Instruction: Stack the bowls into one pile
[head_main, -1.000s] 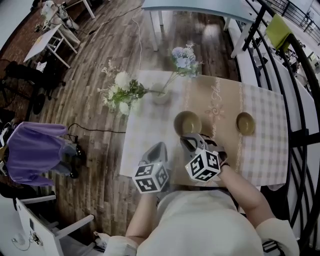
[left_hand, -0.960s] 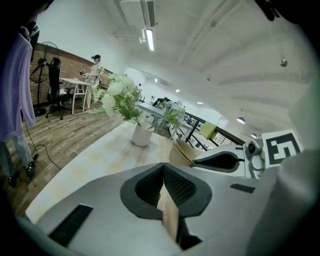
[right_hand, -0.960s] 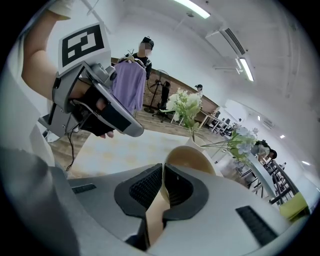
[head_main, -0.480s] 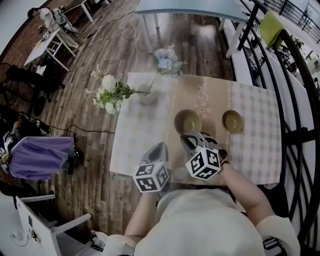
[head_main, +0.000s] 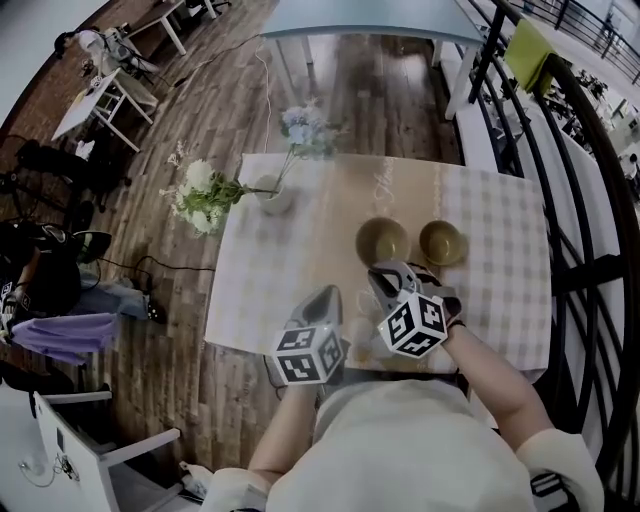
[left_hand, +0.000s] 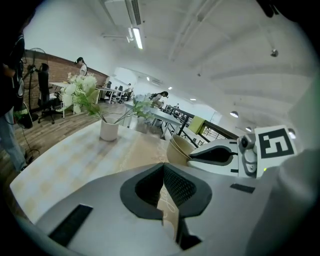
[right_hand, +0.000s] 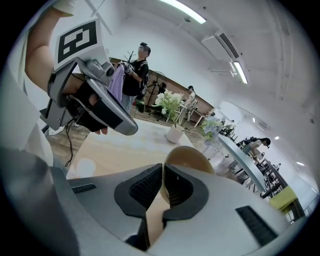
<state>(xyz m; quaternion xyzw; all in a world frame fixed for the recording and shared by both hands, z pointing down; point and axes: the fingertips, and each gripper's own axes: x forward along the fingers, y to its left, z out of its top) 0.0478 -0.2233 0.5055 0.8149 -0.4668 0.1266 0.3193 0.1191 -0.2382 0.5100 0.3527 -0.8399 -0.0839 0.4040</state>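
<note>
Two tan bowls are on the table's brown runner (head_main: 345, 205). My right gripper (head_main: 386, 272) is shut on the near rim of the left bowl (head_main: 382, 240); in the right gripper view that bowl (right_hand: 189, 156) stands tilted between the pads. The other bowl (head_main: 441, 241) rests just to its right, apart from it. My left gripper (head_main: 324, 296) hovers to the left of the right one, near the table's front edge, shut with nothing between its fingers (left_hand: 176, 186). From the left gripper view the held bowl (left_hand: 178, 148) and the right gripper (left_hand: 220, 153) show side by side.
A white vase (head_main: 272, 196) with white and blue flowers stands at the table's far left. The checked cloth (head_main: 500, 290) covers the table. A black railing (head_main: 590, 200) runs along the right side. Wooden floor lies to the left.
My right gripper has carried the left bowl rightward, so it now sits close beside the other bowl. The left gripper moved the same way alongside it.
</note>
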